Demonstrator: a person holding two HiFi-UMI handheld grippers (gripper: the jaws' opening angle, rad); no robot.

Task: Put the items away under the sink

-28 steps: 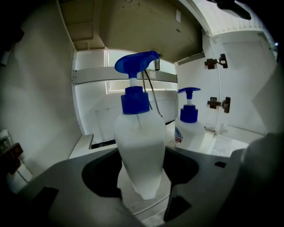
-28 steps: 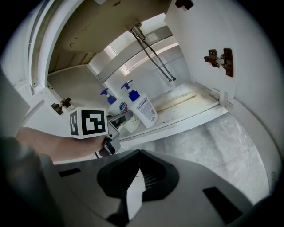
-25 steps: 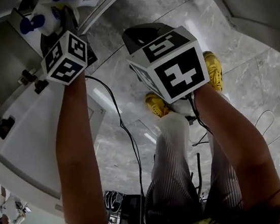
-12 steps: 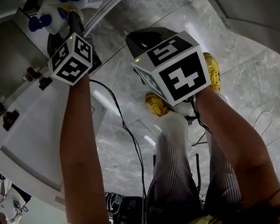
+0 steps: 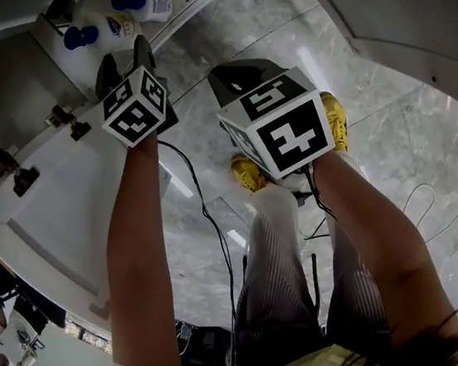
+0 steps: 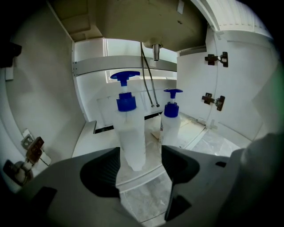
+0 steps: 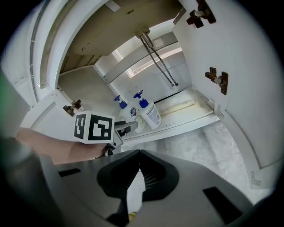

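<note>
1. The left gripper (image 6: 140, 159) had its dark fingers (image 6: 104, 170) set wide apart and holding nothing. At 12 o'clock beyond the gap stood the tall white plastic pump bottle with a blue pump head (image 6: 131, 133).
2. That bottle stood upright near the front edge of the white counter (image 6: 88, 137), which formed the floor of the open under-sink cabinet. The shorter white plastic pump bottle with a blue pump head (image 6: 171, 126) stood upright at its 2 o'clock, apart from it.
3. The right gripper (image 7: 140, 166) was held back from the cabinet, its fingers pressed together on nothing.
4. Handling, as a judgement: both bottles looked smooth and slightly yielding, and fairly heavy if full. The tall, narrow one would tip easily. Each is best taken across the body at mid-height, not by the pump head, which would sink or turn.
5. The left gripper view alone showed the open gap, the metal drain pipe (image 6: 155, 51) and the white cabinet door (image 6: 242, 88) at 3 o'clock. The right gripper view alone showed the bottles' printed labels. The head view alone showed the grey marble floor (image 5: 402, 142) and the person's yellow shoes (image 5: 334, 116).
</note>
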